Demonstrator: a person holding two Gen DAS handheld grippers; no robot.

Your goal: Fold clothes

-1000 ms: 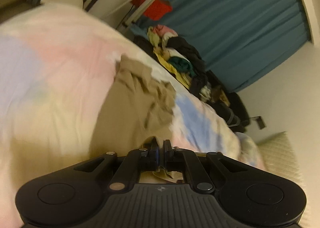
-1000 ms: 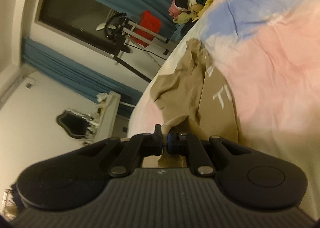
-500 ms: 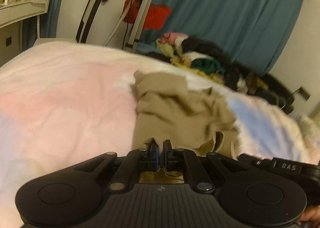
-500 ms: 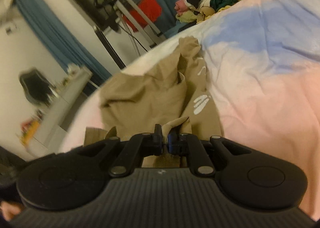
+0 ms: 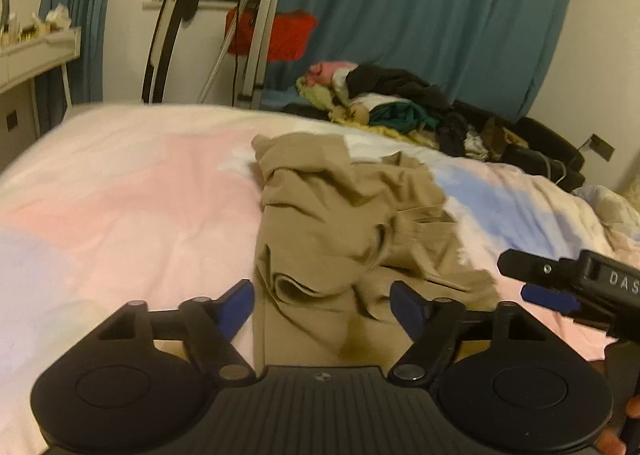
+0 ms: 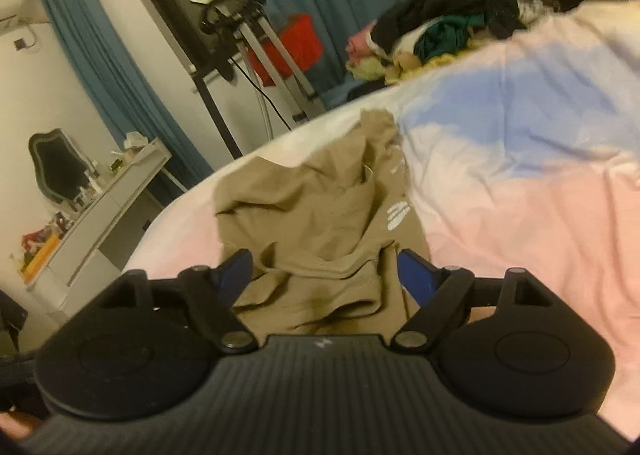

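Both grippers have let go of the tan garment (image 5: pixel 344 223): the left gripper (image 5: pixel 322 305) and right gripper (image 6: pixel 324 273) are opening, pads clear of cloth. It lies crumpled on the pastel bedspread (image 5: pixel 120 207), white print (image 6: pixel 397 214) unreadable. At three o'clock in the left view, the right gripper reads "DAS".

This is a bedroom in a home. A bed with a pastel pink, blue and white duvet (image 5: pixel 120 191) fills the near ground; a heap of mixed clothes (image 5: pixel 384 103) lies at its far edge before teal curtains (image 5: pixel 420 7). On the left stands a white dressing table (image 6: pixel 108 211) with a dark-framed mirror (image 6: pixel 56 167).
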